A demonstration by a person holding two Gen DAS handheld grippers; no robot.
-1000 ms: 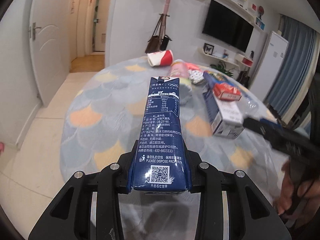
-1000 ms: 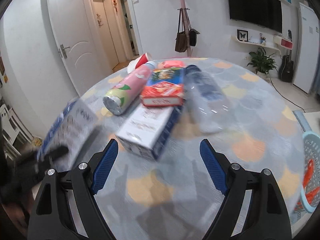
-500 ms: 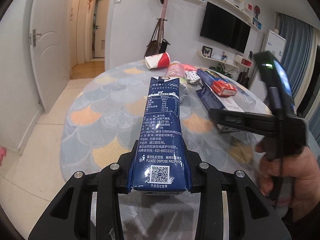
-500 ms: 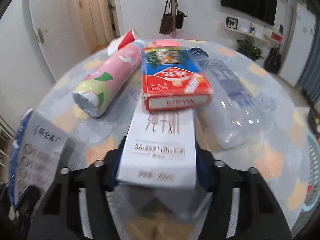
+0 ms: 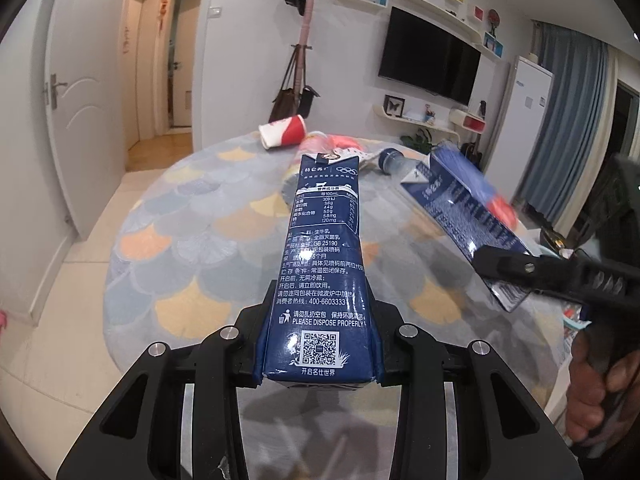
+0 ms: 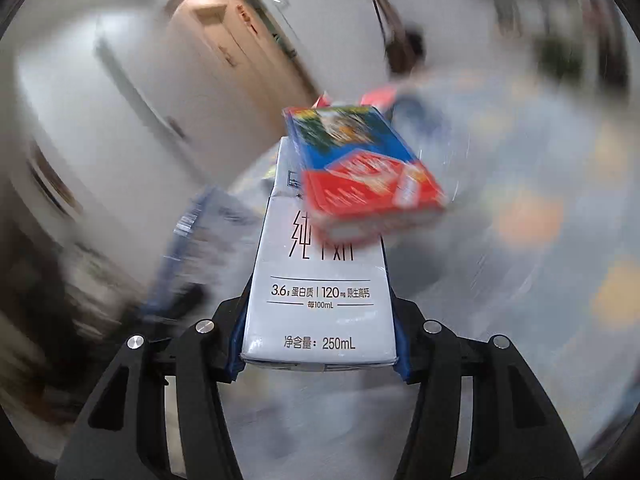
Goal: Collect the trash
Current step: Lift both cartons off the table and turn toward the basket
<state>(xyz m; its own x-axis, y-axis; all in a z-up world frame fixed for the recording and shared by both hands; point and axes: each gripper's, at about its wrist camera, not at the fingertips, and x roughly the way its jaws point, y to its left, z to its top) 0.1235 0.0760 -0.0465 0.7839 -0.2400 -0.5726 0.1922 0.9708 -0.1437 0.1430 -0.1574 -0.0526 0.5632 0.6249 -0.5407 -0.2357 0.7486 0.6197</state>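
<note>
Firmly, the left gripper (image 5: 320, 364) pinches the base of a dark blue milk carton (image 5: 324, 264), both fingers pressed against its sides, the carton pointing out over the round table (image 5: 192, 240). The right gripper (image 6: 320, 360) is likewise clamped on a white 250 mL milk carton (image 6: 320, 300), held up off the table, with a red and blue box (image 6: 360, 168) lying on its far end. A red paper cup (image 5: 282, 131) lies tipped at the table's far edge.
</note>
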